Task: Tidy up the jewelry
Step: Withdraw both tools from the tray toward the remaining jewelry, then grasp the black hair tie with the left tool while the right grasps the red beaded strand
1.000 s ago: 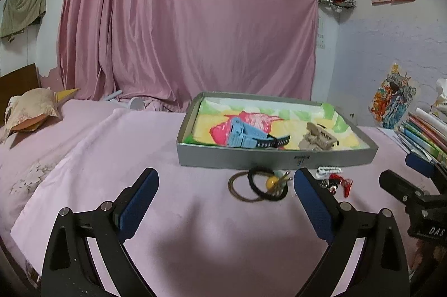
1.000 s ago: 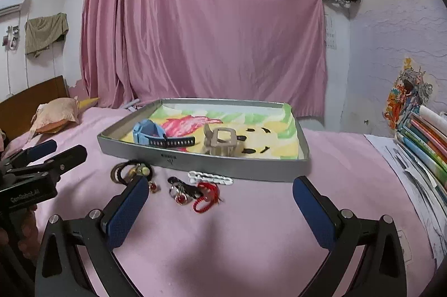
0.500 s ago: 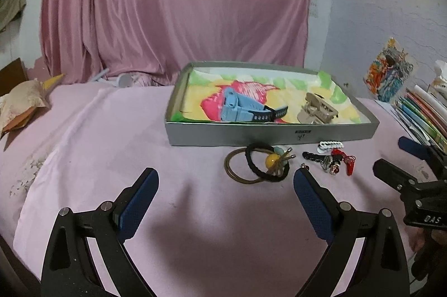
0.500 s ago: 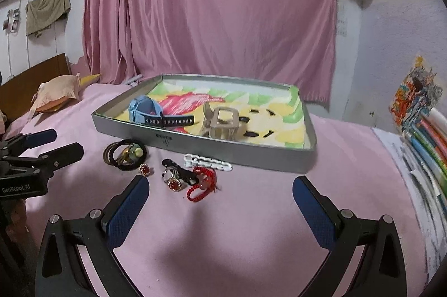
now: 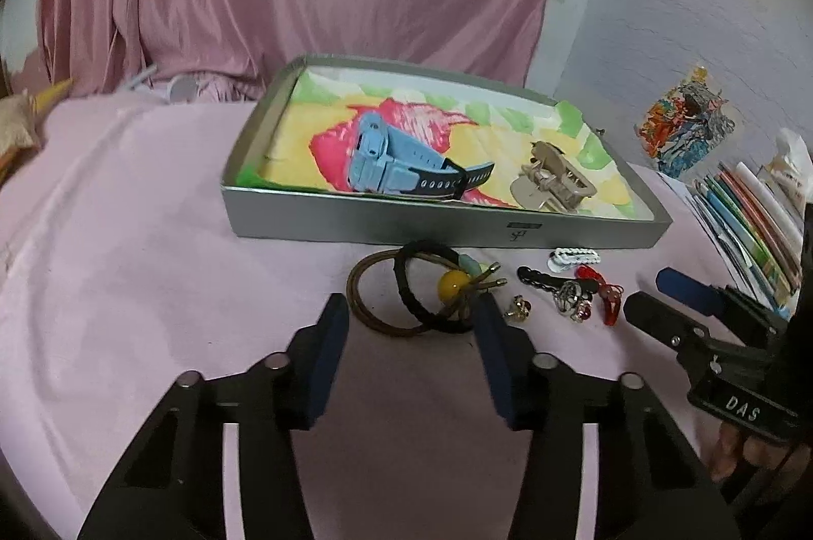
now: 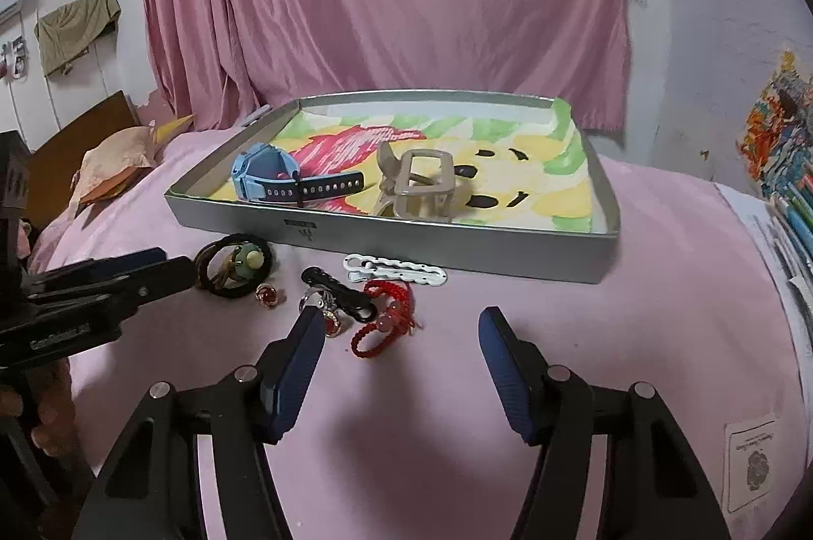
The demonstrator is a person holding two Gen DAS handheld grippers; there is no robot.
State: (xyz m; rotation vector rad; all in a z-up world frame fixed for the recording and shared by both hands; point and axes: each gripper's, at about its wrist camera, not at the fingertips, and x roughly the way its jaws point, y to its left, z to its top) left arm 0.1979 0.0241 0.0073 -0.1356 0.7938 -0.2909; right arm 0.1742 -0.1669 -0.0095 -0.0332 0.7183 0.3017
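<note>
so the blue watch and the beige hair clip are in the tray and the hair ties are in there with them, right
Not quite. The blue watch and beige hair clip are in the tray, but the hair ties lie outside it on the pink sheet, just in front of its near wall. The left wrist view shows this.

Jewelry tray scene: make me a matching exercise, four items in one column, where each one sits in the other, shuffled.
Items:
1. blue watch
2. beige hair claw
3. white chain clip
4. hair ties

Places:
A. on the pink cloth, against the tray's front wall
B. in the tray, left part
C. on the cloth, ahead of the left gripper
D. in the tray, middle

Pairs: 1-B, 2-D, 3-A, 4-C
</note>
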